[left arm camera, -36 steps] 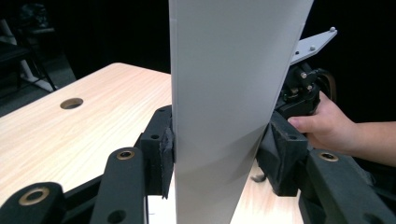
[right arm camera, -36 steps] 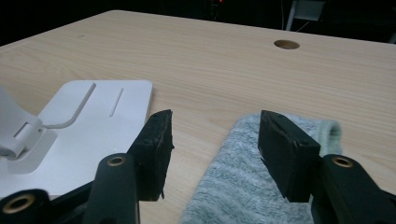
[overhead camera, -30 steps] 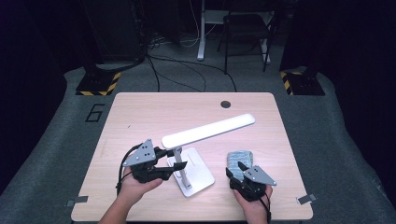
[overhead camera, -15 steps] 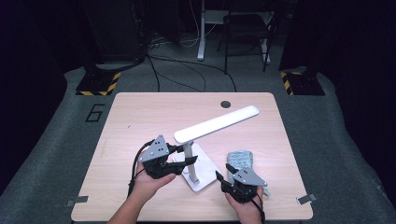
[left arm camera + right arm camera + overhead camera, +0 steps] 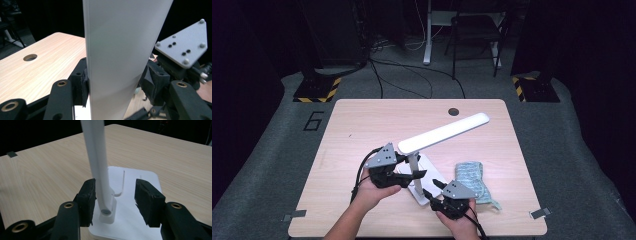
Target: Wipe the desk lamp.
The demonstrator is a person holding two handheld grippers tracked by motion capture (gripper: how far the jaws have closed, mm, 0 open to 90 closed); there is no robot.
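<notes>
High view: the left hand-held gripper (image 5: 412, 167) sits at the upright stem of the white desk lamp (image 5: 443, 132), whose base (image 5: 424, 192) rests on the desk (image 5: 362, 125). The right hand-held gripper (image 5: 433, 187) points at that base from the near side. A folded teal cloth (image 5: 472, 177) lies just beside the right one.

Left gripper view: the lamp's stem (image 5: 120, 57) stands between the jaws. The jaws have just been opening; the left pad touches the stem, and a small gap shows at the right pad.

Right gripper view: the jaws stand spread around the stem's foot (image 5: 106, 205). One pad lies close beside it, the other well apart.
</notes>
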